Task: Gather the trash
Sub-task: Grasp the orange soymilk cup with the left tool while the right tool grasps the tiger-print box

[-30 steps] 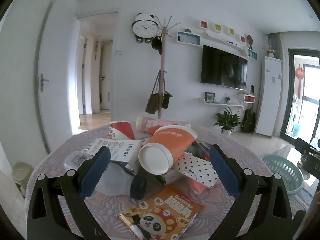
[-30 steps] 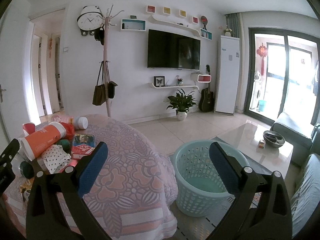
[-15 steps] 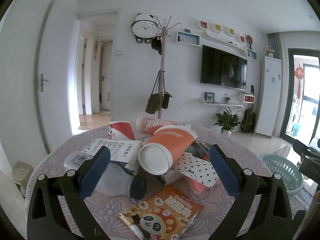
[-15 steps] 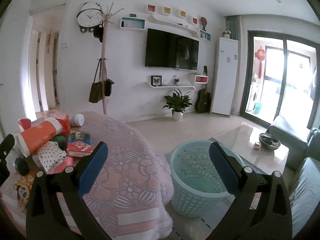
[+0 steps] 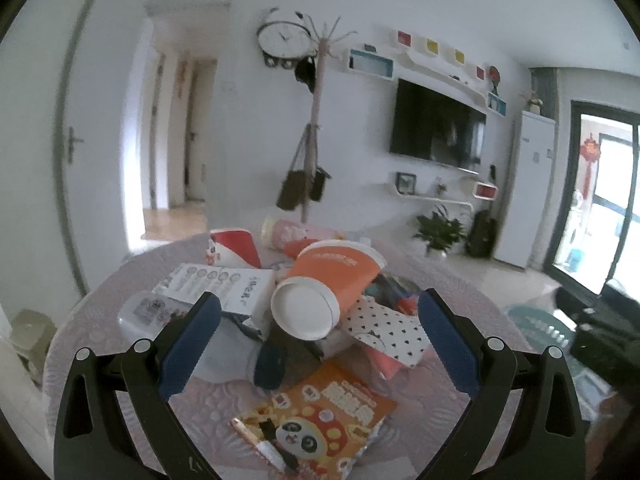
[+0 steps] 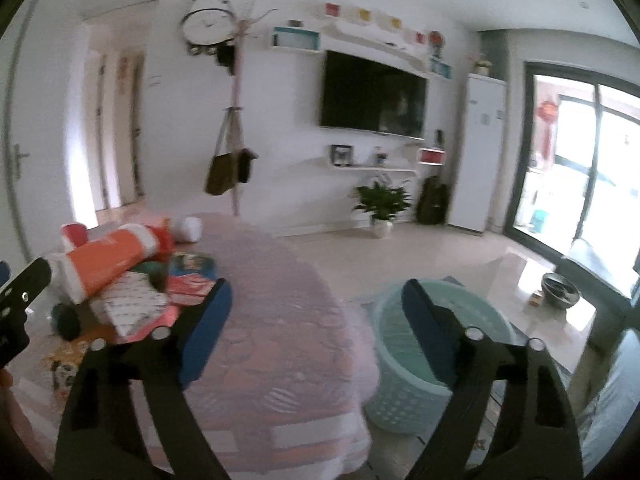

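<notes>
A heap of trash lies on the round pink-clothed table (image 5: 100,320). An orange paper cup (image 5: 328,280) lies on its side on top. Around it are a white polka-dot wrapper (image 5: 384,328), a white leaflet box (image 5: 224,284), a red cup (image 5: 232,246) and an orange panda snack bag (image 5: 324,412). My left gripper (image 5: 316,316) stands open just short of the heap, framing the orange cup without touching it. My right gripper (image 6: 316,312) is over the table's right side with its jaws closing on nothing. The orange cup (image 6: 108,264) lies to its left. A mint laundry basket (image 6: 404,384) stands on the floor beside the table.
A glass coffee table (image 6: 540,320) with a metal bowl (image 6: 560,288) is at the right, a sofa edge beyond it. A coat rack (image 5: 312,140), a wall TV (image 6: 372,100) and a potted plant (image 6: 382,202) line the far wall. Bare floor lies between.
The right wrist view has swung left, showing more of the table and trash, and its jaws have narrowed. The left view has shifted only slightly.
</notes>
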The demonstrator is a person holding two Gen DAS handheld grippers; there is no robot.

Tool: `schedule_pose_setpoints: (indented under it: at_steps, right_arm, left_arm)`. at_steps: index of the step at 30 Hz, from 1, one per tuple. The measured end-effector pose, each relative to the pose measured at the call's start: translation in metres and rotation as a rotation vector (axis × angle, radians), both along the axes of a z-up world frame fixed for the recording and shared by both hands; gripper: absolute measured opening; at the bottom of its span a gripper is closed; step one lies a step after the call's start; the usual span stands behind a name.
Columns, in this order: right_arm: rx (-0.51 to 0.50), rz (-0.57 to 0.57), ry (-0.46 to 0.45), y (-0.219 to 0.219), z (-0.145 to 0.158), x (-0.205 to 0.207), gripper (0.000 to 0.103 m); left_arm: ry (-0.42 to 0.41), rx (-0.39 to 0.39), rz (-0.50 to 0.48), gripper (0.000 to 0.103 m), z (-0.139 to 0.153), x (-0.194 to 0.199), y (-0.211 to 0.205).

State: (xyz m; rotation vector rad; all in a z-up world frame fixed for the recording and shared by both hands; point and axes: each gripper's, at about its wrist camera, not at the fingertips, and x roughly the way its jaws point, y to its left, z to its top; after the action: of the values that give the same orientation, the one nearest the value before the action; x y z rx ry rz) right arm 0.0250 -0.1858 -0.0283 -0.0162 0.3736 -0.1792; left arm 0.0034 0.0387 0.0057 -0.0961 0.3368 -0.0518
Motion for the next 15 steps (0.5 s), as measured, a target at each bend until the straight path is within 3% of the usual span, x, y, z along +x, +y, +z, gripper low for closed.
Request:
schedule_pose_setpoints:
  at_steps: [6,11,15]
  right_arm:
    - [0.014,0.143,0.038,0.019,0.012,0.02,0.044]
    - [0.058,0.237,0.061,0.034,0.018,0.041,0.042]
    - [0.108,0.322,0.104,0.038,0.016,0.068,0.043]
  left_arm:
    - [0.153,0.0,-0.155,0.096,0.031,0.037,0.015]
    - [0.314,0.151,-0.262,0.091,0.036,0.096,-0.005]
    - [0.437,0.186,-0.265,0.089,0.022,0.132,-0.011]
